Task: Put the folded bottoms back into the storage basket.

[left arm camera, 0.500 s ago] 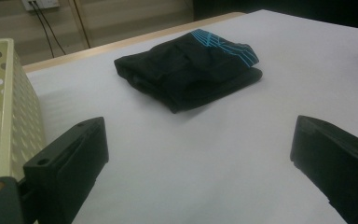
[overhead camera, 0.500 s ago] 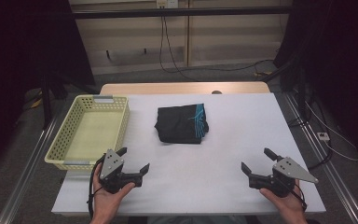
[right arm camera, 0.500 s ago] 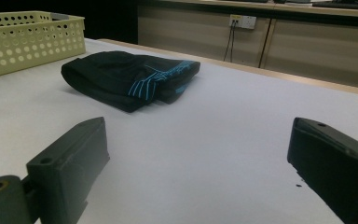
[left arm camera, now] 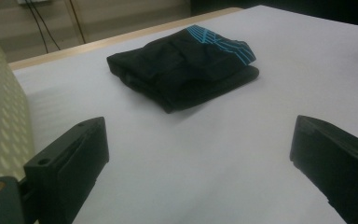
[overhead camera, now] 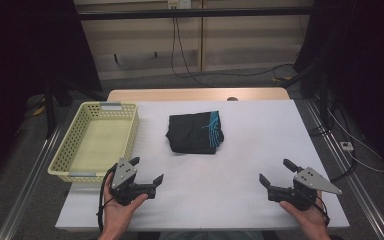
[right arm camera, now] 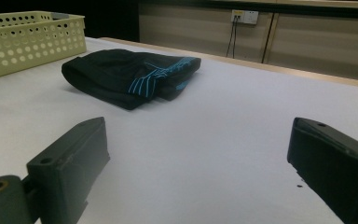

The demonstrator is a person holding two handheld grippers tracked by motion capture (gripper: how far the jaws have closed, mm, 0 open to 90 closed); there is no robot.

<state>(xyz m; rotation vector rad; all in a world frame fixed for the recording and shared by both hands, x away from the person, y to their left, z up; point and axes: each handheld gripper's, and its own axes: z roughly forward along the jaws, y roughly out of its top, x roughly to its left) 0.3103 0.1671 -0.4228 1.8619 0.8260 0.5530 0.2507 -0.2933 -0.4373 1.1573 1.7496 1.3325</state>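
A folded black garment with light-blue stripes (overhead camera: 196,132) lies on the white table (overhead camera: 260,140), a little behind its middle. In the left gripper view the garment (left arm camera: 182,65) sits ahead of the wide-apart jaws, and the right gripper view has the garment (right arm camera: 128,74) ahead and to the left. My left gripper (overhead camera: 146,169) rests low near the front left of the table, open, with nothing between its jaws. Near the front right, my right gripper (overhead camera: 275,171) is open and empty too. Both point toward the garment from well short of it.
A pale yellow perforated basket (overhead camera: 70,150) stands along the table's left edge, empty inside, just behind and left of my left gripper; its wall (left arm camera: 0,121) is close to that gripper's left jaw. Cables and a wall lie beyond the far edge.
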